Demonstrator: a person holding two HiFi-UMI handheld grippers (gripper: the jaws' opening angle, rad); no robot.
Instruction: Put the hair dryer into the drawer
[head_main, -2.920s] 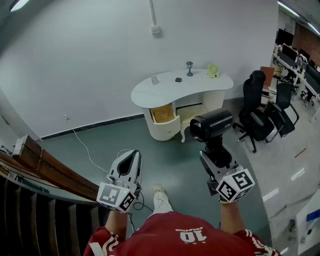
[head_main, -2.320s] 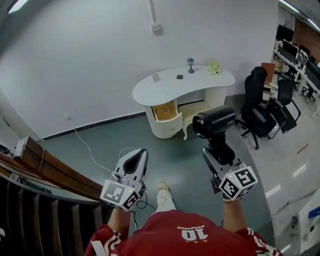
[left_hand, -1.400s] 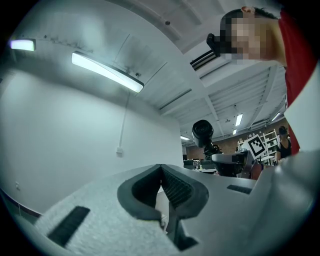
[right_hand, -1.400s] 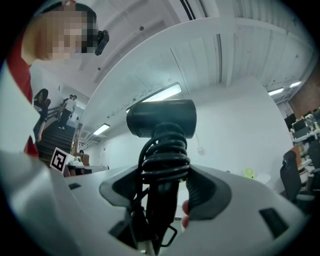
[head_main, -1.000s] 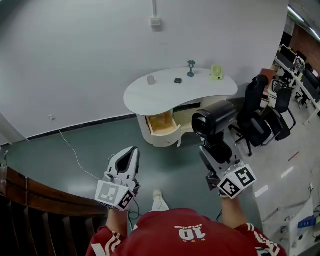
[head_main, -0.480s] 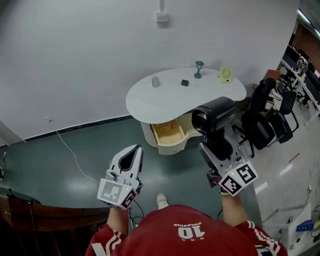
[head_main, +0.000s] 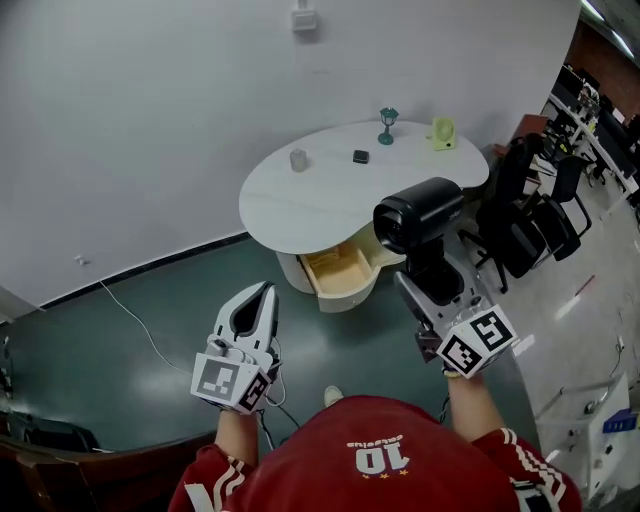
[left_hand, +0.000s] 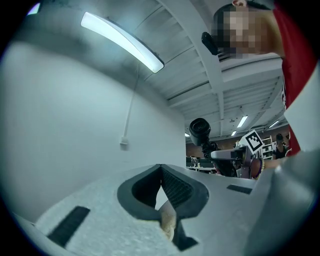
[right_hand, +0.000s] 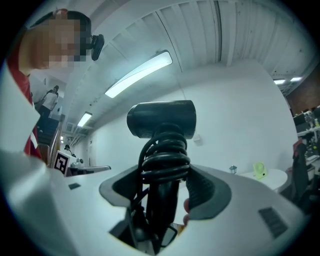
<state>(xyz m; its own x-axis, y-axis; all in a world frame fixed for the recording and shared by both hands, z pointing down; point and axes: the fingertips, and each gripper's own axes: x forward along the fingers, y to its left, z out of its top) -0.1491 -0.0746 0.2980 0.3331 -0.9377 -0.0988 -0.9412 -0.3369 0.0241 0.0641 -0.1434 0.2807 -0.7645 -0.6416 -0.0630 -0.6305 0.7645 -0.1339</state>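
We hold the black hair dryer upright, its cord-wrapped handle clamped in our right gripper, not yet at the white desk; our left gripper is closed, empty; the desk's drawer stands open; placing remains.

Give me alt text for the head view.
The right gripper holds a black hair dryer upright by its handle, in front of a white desk whose drawer stands open. The left gripper is shut and empty.
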